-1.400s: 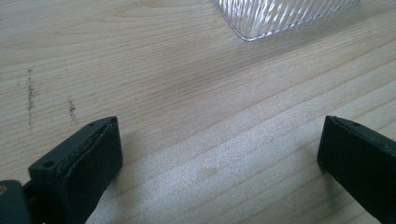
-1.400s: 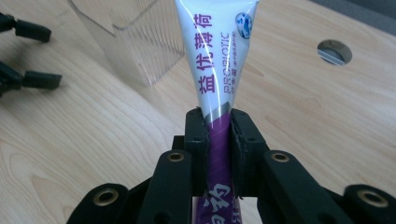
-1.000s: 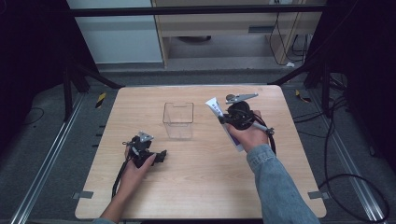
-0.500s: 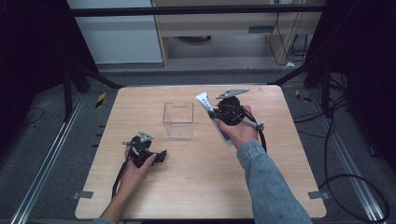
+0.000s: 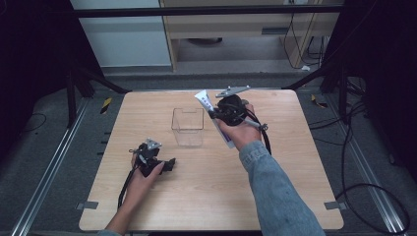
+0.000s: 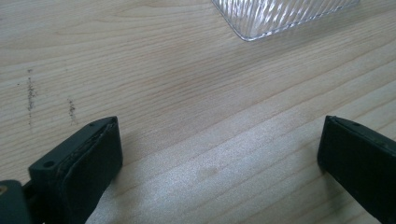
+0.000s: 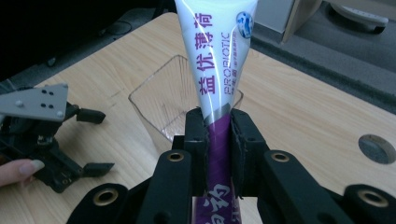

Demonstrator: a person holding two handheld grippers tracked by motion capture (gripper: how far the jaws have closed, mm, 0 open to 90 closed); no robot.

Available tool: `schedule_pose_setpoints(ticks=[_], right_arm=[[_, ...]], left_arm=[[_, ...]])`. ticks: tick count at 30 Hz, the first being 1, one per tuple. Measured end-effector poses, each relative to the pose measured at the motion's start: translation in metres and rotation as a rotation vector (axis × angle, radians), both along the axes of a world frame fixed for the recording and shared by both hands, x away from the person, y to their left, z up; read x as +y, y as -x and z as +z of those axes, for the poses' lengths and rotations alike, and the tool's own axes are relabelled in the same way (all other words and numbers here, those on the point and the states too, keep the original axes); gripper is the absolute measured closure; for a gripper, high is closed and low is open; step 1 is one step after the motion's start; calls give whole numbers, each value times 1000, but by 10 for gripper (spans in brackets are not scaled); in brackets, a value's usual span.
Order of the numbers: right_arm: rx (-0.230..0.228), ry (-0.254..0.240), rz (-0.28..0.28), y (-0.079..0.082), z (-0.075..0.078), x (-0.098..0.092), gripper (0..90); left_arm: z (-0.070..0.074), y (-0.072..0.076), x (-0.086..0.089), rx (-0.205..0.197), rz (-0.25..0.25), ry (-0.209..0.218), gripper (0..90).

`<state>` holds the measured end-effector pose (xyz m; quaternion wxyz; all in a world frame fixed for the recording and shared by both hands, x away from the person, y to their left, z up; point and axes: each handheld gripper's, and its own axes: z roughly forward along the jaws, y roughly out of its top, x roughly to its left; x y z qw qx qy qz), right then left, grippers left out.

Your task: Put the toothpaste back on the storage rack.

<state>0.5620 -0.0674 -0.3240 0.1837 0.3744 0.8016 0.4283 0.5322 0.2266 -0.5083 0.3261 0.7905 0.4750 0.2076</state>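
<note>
A white and purple toothpaste tube (image 7: pixel 215 60) stands clamped between the black jaws of my right gripper (image 7: pixel 217 135), its flat end pointing away. From above, the tube (image 5: pixel 202 100) is in the air just right of a clear plastic box (image 5: pixel 187 126), held by the right gripper (image 5: pixel 216 114) near the table's far middle. The same box (image 7: pixel 163 105) lies behind the tube in the right gripper view. My left gripper (image 5: pixel 166 163) rests low on the table at the front left, jaws wide apart over bare wood (image 6: pixel 219 140), with a corner of the clear box (image 6: pixel 280 16) ahead.
The wooden table (image 5: pixel 206 206) has free room at the front and right. A round grey hole (image 7: pixel 376 148) sits in the tabletop near the right gripper. Cables (image 5: pixel 129 181) trail from the left gripper toward the front edge. Metal rails and dark floor flank the table.
My right gripper has carried the tube leftward and a little up, closer to the clear box. The left gripper has stayed where it was.
</note>
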Motion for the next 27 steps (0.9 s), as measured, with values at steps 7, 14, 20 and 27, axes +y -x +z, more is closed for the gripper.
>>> schedule_pose_setpoints(ticks=[7,14,20,27], right_arm=[[-52,-27,-5,-13,11,18,787],[-77,-34,-13,-30,17,37,788],[-86,-32,-30,-46,17,52,787],[-106,-47,-54,-60,17,62,787]], left_arm=[[0,0,0,0,0,1,0],[0,0,0,0,1,1,0],[0,0,0,1,0,0,0],[0,0,0,1,0,0,0]])
